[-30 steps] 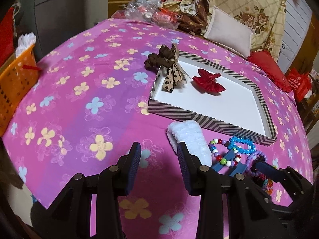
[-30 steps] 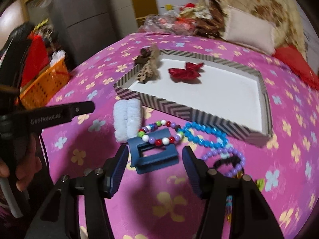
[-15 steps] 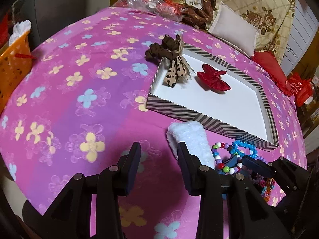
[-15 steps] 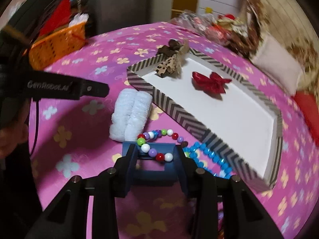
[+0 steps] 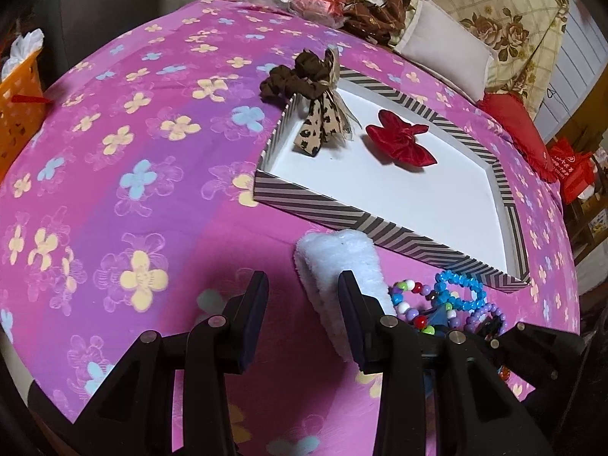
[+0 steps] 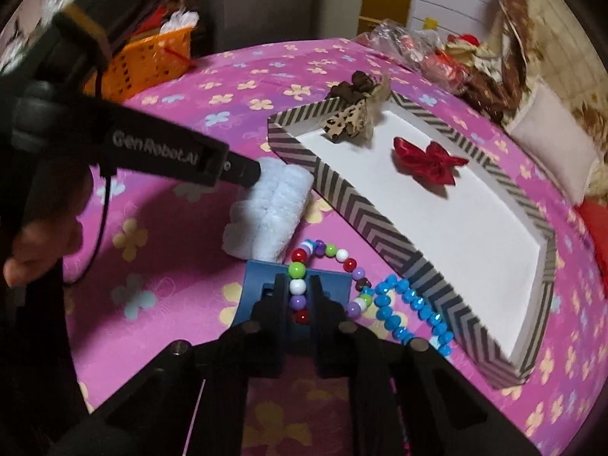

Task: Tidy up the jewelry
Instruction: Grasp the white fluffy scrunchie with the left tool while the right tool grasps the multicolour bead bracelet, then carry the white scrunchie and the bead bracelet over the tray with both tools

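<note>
Beads of the multicoloured bracelet (image 6: 297, 286) sit pinched in the right hand-held gripper (image 6: 298, 292), over a blue clip (image 6: 254, 285) beside the striped tray (image 6: 364, 205). Left hand-held gripper (image 5: 302, 313) hangs spread and empty, just beside a white fluffy scrunchie (image 5: 334, 266).

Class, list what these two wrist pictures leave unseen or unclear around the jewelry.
- Left wrist view: the left gripper and right gripper's arm hide most of the blue plastic clip.
- Right wrist view: right gripper covers the multicoloured bead bracelet below its pinched beads.
- Right wrist view: dark bracelet beyond the blue bead bracelet is hidden.
</note>
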Available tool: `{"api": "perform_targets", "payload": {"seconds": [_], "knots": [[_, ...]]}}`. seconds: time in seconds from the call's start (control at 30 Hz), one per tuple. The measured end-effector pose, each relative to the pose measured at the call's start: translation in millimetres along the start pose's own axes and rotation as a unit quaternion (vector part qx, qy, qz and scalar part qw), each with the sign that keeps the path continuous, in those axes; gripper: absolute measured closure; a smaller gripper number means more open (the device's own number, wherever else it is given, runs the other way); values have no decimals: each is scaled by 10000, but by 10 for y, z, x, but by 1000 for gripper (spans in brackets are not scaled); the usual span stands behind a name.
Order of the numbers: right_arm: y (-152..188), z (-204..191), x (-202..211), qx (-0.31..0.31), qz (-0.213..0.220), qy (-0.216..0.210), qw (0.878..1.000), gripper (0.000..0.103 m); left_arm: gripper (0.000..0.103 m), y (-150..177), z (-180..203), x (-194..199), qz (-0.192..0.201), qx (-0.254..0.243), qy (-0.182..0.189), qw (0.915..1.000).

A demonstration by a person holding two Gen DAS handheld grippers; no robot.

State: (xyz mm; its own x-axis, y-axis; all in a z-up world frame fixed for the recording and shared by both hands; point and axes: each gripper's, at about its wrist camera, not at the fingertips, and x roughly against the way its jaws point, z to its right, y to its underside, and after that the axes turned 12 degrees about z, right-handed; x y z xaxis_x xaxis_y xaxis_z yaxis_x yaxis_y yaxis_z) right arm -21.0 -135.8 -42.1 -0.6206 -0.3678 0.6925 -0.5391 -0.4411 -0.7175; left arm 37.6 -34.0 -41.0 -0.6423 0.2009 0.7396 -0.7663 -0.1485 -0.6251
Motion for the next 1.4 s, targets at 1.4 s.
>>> {"api": "perform_targets", "payload": {"seconds": [1.4], "knots": [[-239, 499, 775, -1556, 1265, 501, 9784, 94, 86, -195, 154, 557, 872, -581, 93, 9945]]}}
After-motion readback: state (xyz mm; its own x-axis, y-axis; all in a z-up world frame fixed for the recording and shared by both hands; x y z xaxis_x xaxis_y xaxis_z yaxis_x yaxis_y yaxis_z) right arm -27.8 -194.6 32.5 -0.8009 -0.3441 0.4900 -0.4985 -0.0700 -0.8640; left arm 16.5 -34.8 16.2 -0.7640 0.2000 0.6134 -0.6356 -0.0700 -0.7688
